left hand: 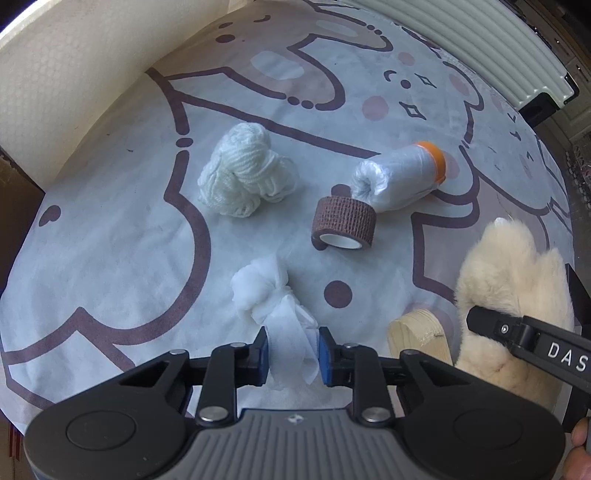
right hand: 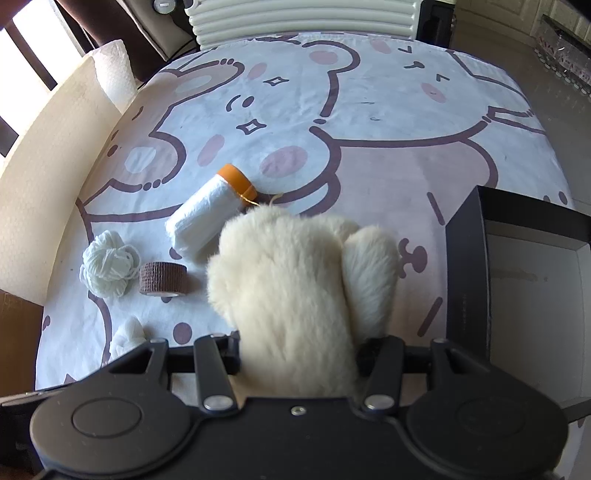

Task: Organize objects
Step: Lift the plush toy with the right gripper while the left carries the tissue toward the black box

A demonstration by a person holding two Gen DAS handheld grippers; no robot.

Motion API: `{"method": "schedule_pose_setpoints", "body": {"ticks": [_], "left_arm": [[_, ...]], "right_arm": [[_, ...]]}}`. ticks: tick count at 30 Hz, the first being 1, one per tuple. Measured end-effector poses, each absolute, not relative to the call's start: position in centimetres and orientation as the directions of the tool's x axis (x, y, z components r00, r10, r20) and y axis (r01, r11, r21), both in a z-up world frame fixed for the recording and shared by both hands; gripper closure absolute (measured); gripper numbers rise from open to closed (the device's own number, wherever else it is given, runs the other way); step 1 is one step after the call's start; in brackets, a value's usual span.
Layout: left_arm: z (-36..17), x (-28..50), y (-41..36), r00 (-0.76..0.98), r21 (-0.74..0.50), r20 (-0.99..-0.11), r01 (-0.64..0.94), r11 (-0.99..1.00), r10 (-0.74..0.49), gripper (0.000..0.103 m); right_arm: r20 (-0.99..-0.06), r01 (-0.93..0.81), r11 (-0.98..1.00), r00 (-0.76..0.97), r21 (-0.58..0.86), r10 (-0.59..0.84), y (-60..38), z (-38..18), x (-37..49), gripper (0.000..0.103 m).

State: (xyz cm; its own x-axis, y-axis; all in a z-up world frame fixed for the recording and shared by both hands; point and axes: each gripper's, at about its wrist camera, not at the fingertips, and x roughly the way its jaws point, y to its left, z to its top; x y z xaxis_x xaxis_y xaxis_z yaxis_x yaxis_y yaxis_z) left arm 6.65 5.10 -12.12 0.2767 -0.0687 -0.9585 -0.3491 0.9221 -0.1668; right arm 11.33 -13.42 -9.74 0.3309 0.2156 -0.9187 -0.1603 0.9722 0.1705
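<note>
On the cartoon-bear cloth [left hand: 110, 258], near edge: left gripper [left hand: 291, 350] with blue pads [left hand: 263, 350] pinching a white gauze bundle [left hand: 269, 295], lower part of the bundle between the fingers, upper knot resting on the cloth. Farther away, well apart from the bundle: white yarn ball [left hand: 243, 170] on the left, brown bandage roll [left hand: 343, 223] to its right, lying on its side, touching or almost touching the white roll with orange cap [left hand: 402, 177] behind it. Near right: beige strap piece [left hand: 417, 332], partly cut off by the gripper body.

To the right: right gripper [right hand: 297, 354] closed on a cream fluffy mitten [right hand: 295, 288], held up above the cloth; finger pads buried in the fur, not visible. Mitten blocking much of the right wrist view, covering the near end of the capped roll [right hand: 207, 218]. Black box with pale inside [right hand: 465, 266] at the right, just beside the mitten, its far and right walls cut off by the frame. Paper towel roll [right hand: 114, 74] and ribbed white radiator [right hand: 303, 18] at the far edge. Gauze only a blurred white scrap at the near left of the right wrist view.
</note>
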Motion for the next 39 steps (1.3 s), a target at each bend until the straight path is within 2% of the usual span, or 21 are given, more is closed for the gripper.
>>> {"method": "schedule_pose_setpoints", "body": {"ticks": [15, 39], "left_arm": [[-6.6, 5.4, 3.7, 0.414, -0.082, -0.910, -0.227, 0.970, 0.020, 0.078], [0.8, 1.8, 0.7, 0.588, 0.005, -0.808, -0.060, 0.998, 0.039, 0.078]], "right_arm": [[-0.888, -0.169, 0.971, 0.402, 0.170, 0.225, -14.0, -6.3, 9.1, 0.053], [-0.802, -0.104, 0.987, 0.576, 0.119, 0.157, -18.5, -0.8, 3.8, 0.053]]}}
